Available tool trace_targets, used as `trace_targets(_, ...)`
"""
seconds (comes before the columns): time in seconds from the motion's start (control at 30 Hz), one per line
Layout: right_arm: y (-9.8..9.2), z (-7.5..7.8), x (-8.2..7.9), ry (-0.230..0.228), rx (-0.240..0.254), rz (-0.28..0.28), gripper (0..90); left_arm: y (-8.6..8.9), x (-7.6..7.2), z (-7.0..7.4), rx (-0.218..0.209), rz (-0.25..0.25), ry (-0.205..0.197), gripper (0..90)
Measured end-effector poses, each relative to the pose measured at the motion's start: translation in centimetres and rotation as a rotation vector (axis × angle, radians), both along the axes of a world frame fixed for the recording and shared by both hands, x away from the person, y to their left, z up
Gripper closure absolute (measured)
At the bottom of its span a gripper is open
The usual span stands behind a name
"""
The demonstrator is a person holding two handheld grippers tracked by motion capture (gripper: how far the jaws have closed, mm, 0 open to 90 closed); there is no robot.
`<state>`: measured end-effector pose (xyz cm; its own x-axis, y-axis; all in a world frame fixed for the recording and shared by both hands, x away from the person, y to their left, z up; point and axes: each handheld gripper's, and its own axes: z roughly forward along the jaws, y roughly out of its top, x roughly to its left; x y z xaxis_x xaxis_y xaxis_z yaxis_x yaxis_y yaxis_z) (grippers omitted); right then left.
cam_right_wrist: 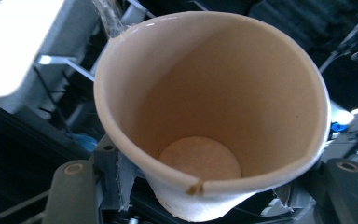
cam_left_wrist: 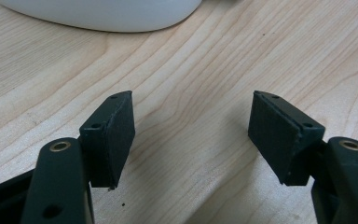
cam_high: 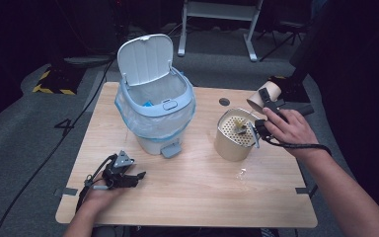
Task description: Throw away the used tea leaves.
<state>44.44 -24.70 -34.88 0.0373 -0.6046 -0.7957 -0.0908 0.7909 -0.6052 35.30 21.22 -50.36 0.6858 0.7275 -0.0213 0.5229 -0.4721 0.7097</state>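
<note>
A person's right hand holds my right gripper (cam_high: 268, 101) at the table's far right edge, shut on a beige paper cup (cam_high: 261, 97) that lies on its side. In the right gripper view the cup (cam_right_wrist: 214, 93) faces me mouth first, squeezed out of round between the two jaws of the right gripper (cam_right_wrist: 200, 186). The cup looks empty. My left gripper (cam_high: 137, 177) rests low at the near left of the wooden table (cam_high: 197, 197). Seen from the left gripper view, the left gripper (cam_left_wrist: 191, 135) stands open over bare wood, nothing between its pads.
A pale blue pedal bin (cam_high: 155, 108) with a plastic liner stands at the back middle, lid (cam_high: 145, 58) raised. A beige perforated container (cam_high: 234, 136) with a small yellowish object inside sits left of the right hand. A small clear scrap (cam_high: 242, 173) lies in front of it.
</note>
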Motion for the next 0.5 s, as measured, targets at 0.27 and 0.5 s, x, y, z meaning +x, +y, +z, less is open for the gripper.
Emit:
trace_targets(0.27,0.60,-0.39,-0.36,-0.054,-0.091,0.026,34.9,0.00,0.00,0.00,0.000,0.000,0.000,32.0)
trace_targets(0.5,0.80,-0.52,-0.41,-0.079,-0.113,0.037,34.9,0.00,0.00,0.00,0.000,0.000,0.000,32.0)
